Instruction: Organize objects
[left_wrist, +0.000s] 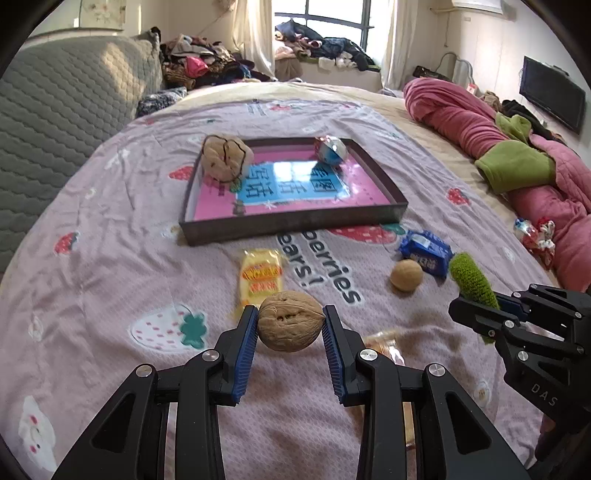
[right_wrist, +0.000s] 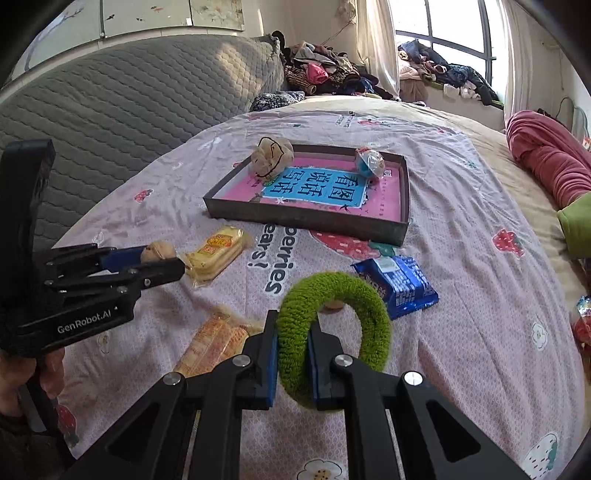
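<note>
My left gripper (left_wrist: 290, 323) is shut on a brown walnut (left_wrist: 290, 320), held above the bedspread; from the right wrist view the same gripper (right_wrist: 173, 260) shows at the left with the walnut (right_wrist: 158, 252) between its fingers. My right gripper (right_wrist: 293, 354) is shut on a fuzzy green ring (right_wrist: 332, 334); it appears at the right edge of the left wrist view (left_wrist: 480, 306) with the green ring (left_wrist: 471, 277). Ahead lies a shallow dark tray (left_wrist: 288, 223) with a pink and blue bottom, holding a beige plush ball (left_wrist: 225, 157) and a foil-wrapped ball (left_wrist: 330, 149).
On the pink strawberry bedspread lie a yellow snack pack (left_wrist: 260, 277), a blue snack packet (left_wrist: 424, 253), a small tan ball (left_wrist: 406, 275) and an orange snack pack (right_wrist: 214, 339). A rolled pink blanket (left_wrist: 480, 118) lies right, a grey quilted headboard (left_wrist: 66, 103) left.
</note>
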